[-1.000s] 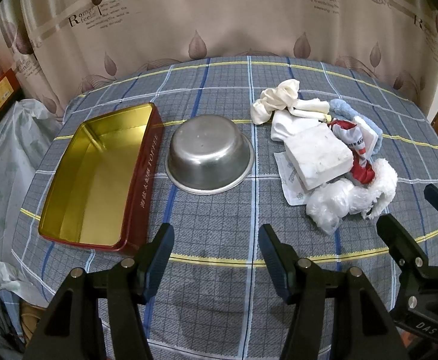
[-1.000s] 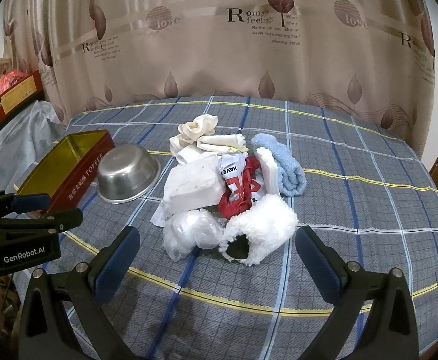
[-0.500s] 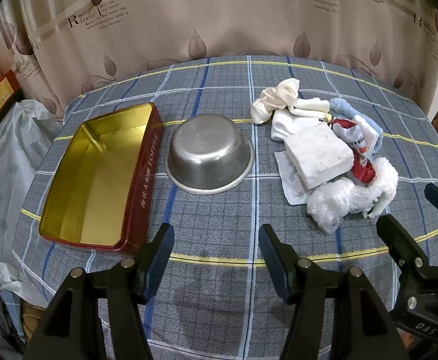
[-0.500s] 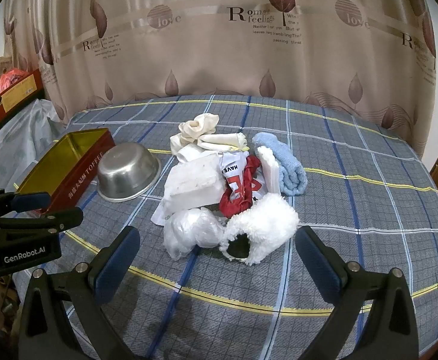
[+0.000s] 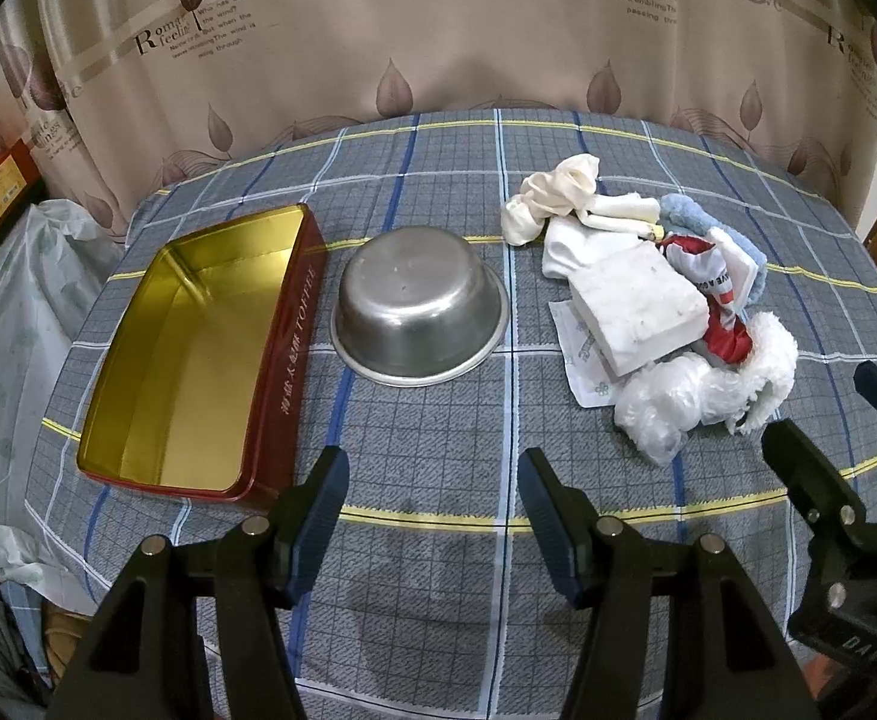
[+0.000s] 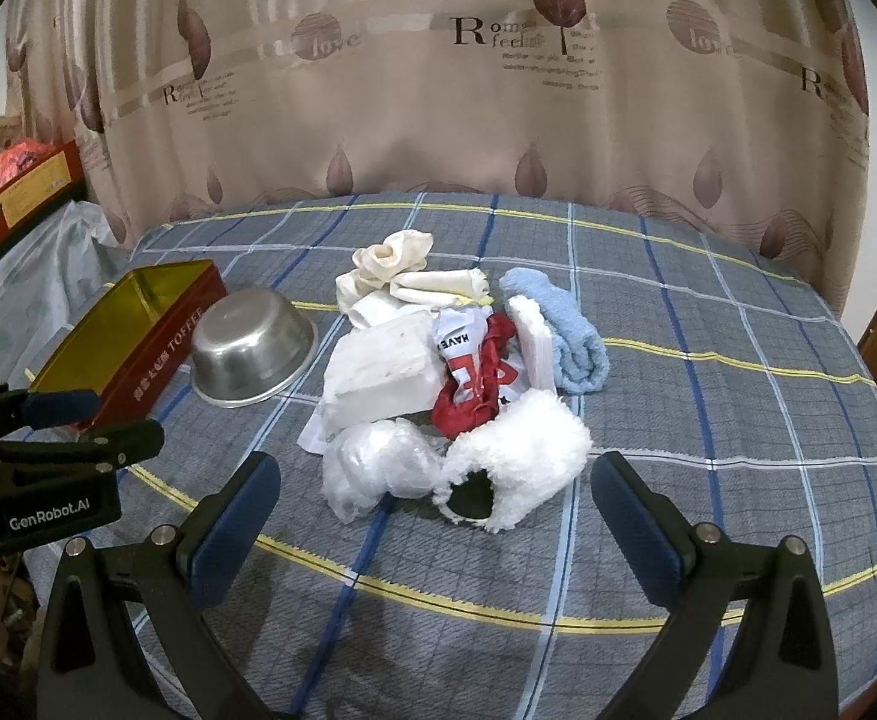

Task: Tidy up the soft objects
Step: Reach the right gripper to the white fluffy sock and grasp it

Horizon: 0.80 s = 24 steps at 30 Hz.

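Jaws on both tools stand apart with nothing between them: the left gripper [image 5: 432,498] is roughly half spread over bare cloth, and the right gripper [image 6: 435,510] is spread wider, framing the near edge of the pile of soft things without touching it. Neither has hold of anything.

All the soft things lie in one heap on the checked counter [image 5: 426,432], right of centre. A fluffy white piece [image 6: 522,456] and a crumpled clear plastic bag [image 6: 378,468] sit nearest the right gripper; behind them are a white foam block [image 6: 378,372], a red and white cloth [image 6: 474,372], a rolled blue towel [image 6: 564,336] and cream socks [image 6: 390,258] at the far side. To the left of the heap stand a steel bowl [image 5: 420,306] and, beyond it, an open red toffee tin [image 5: 198,348] with a gold inside — both look empty, so sorting has seemingly not begun.

The main risk is the tangle. The pieces overlap and lean on each other, so closing on the fluffy piece or the bag could drag a neighbour along and scatter the heap, or pinch two things at once. The plastic bag is slippery and may slide out of a light grip; the foam block may be too broad for a partly spread tool. A low approach could also catch the tablecloth itself and pull it, shifting the bowl and tin. The two tools sit close together at the heap's near corner, so reaching in at once invites a collision.
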Tool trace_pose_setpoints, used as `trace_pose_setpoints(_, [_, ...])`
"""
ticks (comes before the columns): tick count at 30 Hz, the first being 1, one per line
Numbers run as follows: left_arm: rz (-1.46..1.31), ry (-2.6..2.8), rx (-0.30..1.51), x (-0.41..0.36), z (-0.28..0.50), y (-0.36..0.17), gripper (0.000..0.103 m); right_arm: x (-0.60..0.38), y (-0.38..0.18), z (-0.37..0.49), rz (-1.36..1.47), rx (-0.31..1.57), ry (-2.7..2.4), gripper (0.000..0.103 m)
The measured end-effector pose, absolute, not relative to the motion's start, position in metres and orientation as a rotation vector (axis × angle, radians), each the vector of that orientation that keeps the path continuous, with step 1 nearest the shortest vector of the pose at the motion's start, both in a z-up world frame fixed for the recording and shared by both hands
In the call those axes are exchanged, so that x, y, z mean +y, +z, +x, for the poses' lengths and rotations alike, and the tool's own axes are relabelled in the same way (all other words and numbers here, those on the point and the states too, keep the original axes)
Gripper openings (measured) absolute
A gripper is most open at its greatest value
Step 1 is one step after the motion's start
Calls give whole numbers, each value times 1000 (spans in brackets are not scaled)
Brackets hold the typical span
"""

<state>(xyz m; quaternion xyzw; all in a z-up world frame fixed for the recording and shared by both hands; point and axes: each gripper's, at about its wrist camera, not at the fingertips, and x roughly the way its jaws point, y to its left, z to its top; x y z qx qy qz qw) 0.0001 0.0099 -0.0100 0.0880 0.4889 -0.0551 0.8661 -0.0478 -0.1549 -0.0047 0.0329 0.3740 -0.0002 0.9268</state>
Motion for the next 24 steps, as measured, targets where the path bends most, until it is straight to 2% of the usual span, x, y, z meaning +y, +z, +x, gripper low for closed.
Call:
trace_pose_setpoints(19, [219,-155,1006,1,2,-17,60,-184,-9,-40,93,787,-98,102])
trace_pose_setpoints(23, [230,-170,1008,0,2,-22,60,-187,-16,-36,87,802,-120,101])
trace_pose_setpoints(24, [237,-172,1007,0,3,-24,60,-188,-18,-35,87,809,-129,98])
